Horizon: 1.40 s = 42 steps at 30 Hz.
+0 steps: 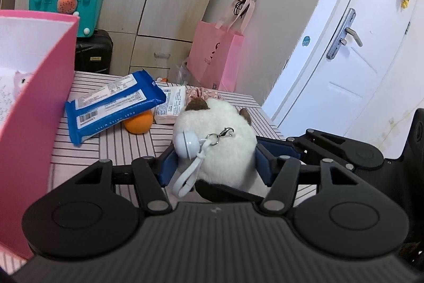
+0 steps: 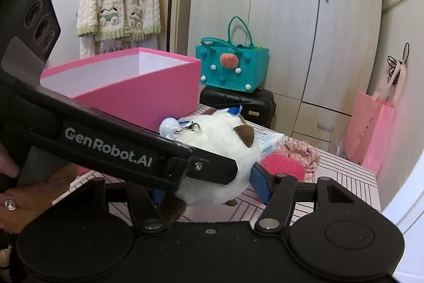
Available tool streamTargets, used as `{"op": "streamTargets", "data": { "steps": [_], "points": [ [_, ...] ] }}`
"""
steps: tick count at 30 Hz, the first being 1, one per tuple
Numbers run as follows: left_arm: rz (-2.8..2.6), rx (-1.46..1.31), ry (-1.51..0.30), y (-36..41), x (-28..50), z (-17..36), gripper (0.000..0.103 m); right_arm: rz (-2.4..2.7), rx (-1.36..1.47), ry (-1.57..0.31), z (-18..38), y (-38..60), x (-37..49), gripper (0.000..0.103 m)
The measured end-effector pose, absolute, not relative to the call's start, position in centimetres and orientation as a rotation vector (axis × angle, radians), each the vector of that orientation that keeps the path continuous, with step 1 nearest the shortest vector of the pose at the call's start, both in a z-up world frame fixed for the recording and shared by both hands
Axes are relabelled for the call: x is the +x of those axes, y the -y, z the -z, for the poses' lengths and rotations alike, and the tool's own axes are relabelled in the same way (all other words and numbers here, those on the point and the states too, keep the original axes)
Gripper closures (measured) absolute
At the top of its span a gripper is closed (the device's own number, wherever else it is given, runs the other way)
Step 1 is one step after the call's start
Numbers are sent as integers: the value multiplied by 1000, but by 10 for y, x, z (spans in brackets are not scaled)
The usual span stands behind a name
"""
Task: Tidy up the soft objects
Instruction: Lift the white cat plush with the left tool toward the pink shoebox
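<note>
Soft, even indoor light fills both views, with only faint shadows and no harsh glare. Fisheye bending curves the wardrobe [image 2: 286, 17] and door [image 1: 357, 44], and the corners go dark.

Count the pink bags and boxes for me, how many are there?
2. The open pink box stands on the striped table, left of the white plush toy. The pink paper bag stands at the far table edge by the wall. Others may be hidden.
</note>
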<state>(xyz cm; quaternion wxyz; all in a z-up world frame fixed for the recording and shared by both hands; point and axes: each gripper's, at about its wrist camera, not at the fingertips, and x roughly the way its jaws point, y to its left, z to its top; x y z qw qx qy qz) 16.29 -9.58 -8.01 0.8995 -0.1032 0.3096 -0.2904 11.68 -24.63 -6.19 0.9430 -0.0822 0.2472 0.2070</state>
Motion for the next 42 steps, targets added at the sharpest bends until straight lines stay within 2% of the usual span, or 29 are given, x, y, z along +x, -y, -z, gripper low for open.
{"op": "streamTargets", "data": {
  "steps": [12,28,42],
  "points": [
    [584,-122,-781,87,144,66,43,-459,1,-654,54,239,103,35],
    [625,-170,-1023,55,116,71,43,-566,-26,-837,53,215,72,35],
    [560,-179,-1156,1,76,46,43,-712,-16,-926,28,167,45,36]
  ]
}}
